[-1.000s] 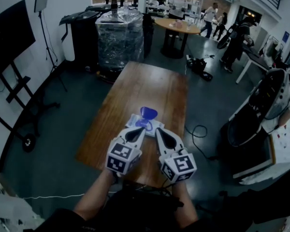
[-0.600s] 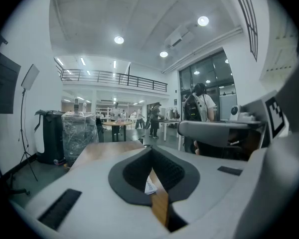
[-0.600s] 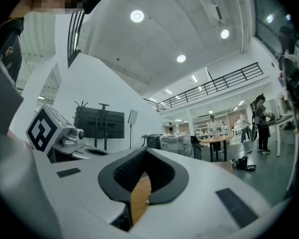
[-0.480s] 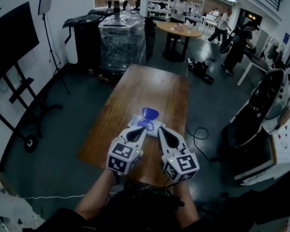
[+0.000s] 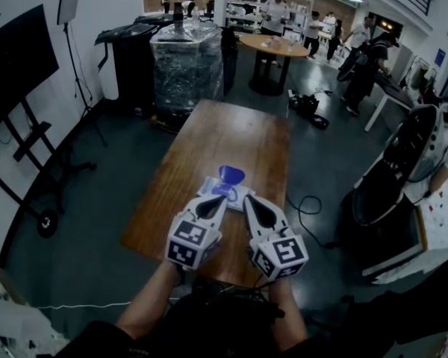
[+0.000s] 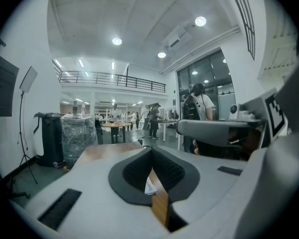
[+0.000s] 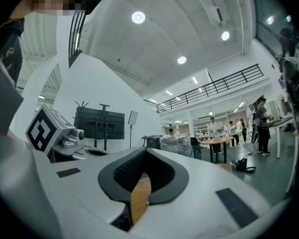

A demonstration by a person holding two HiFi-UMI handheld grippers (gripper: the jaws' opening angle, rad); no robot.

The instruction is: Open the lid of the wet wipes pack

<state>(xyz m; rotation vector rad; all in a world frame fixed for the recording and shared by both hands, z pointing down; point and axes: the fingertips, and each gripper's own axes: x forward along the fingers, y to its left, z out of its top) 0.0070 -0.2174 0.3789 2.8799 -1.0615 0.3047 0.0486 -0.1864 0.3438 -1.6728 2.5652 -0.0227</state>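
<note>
A white wet wipes pack (image 5: 240, 194) lies on the wooden table (image 5: 224, 136) near its front end. Its blue lid (image 5: 230, 174) stands raised on the far side. My left gripper (image 5: 221, 198) points at the pack's near left edge, its tip right by the blue part; whether it touches is hidden. In the left gripper view my left gripper (image 6: 150, 149) has its jaws together, with only table wood and a sliver of white pack showing below. My right gripper (image 5: 246, 201) sits beside it at the pack's near right edge. In the right gripper view my right gripper (image 7: 145, 151) is shut and holds nothing.
Beyond the table's far end stands a plastic-wrapped pallet load (image 5: 185, 57), and behind it a round table (image 5: 273, 45) with people around it. A cable (image 5: 306, 203) lies on the floor to the right, near a dark seat-like frame (image 5: 396, 171). A screen stand (image 5: 19, 136) is at the left.
Both grippers and the pack stay where they were. Only people at the back of the room have walked about.
</note>
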